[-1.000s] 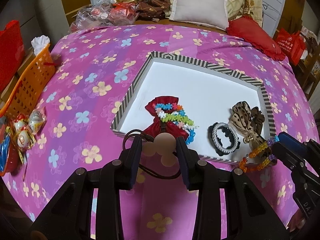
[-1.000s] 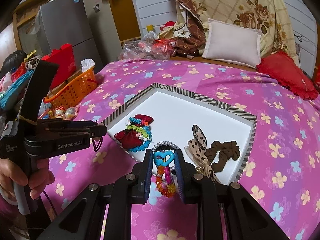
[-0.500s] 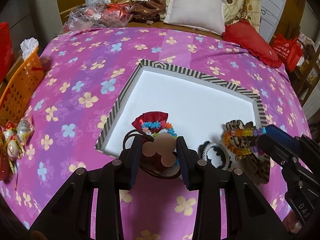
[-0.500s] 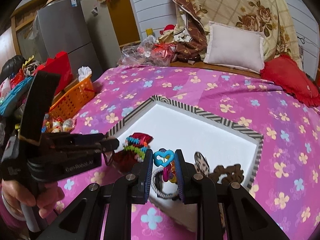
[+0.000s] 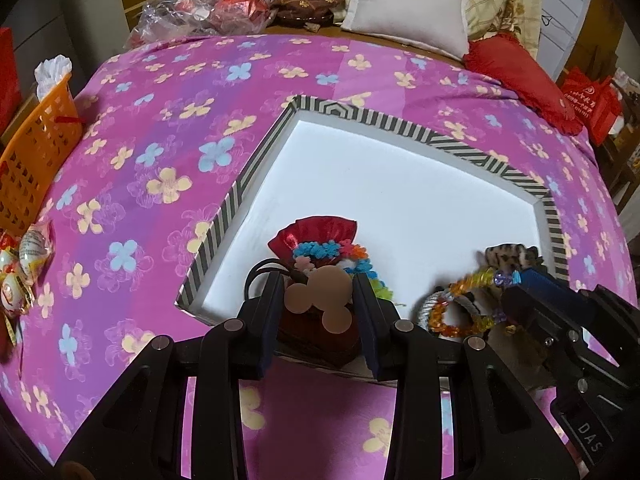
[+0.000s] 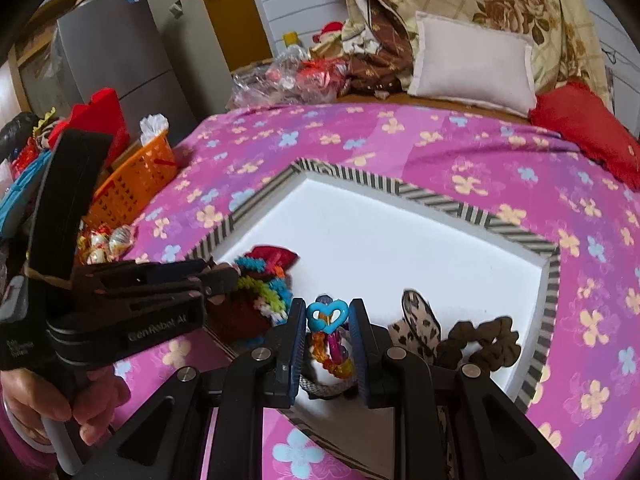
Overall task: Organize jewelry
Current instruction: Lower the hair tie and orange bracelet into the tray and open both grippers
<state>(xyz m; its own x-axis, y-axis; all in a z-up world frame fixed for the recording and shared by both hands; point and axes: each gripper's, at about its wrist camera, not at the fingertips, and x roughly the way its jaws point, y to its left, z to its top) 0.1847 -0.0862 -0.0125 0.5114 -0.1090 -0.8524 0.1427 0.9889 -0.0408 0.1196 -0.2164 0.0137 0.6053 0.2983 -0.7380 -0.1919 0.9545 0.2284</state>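
My left gripper (image 5: 319,282) is shut on a pale pink mouse-head charm (image 5: 320,300) with a black cord loop (image 5: 256,276), above the near edge of the striped-rim white tray (image 5: 236,200). Just beyond it lies a red pouch (image 5: 316,234) under a colourful flower bracelet (image 5: 328,250). My right gripper (image 6: 327,304) is shut on a beaded bracelet (image 6: 332,356) with a blue heart charm (image 6: 326,314), hanging over a black-and-white hair tie (image 6: 328,388) in the tray (image 6: 440,200). A leopard bow (image 6: 420,320) and a brown scrunchie (image 6: 484,344) lie to its right.
An orange basket (image 5: 36,152) and wrapped sweets (image 5: 24,264) sit at the bed's left edge. A white pillow (image 5: 404,20), red cushion (image 5: 516,76) and plastic bags lie at the far end. A hand (image 6: 60,400) holds the left gripper's handle. The tray's far half is bare white.
Both grippers have moved forward and slightly down over the tray's near edge, each still holding its piece. The red pouch and hair ties now sit close under the fingers.
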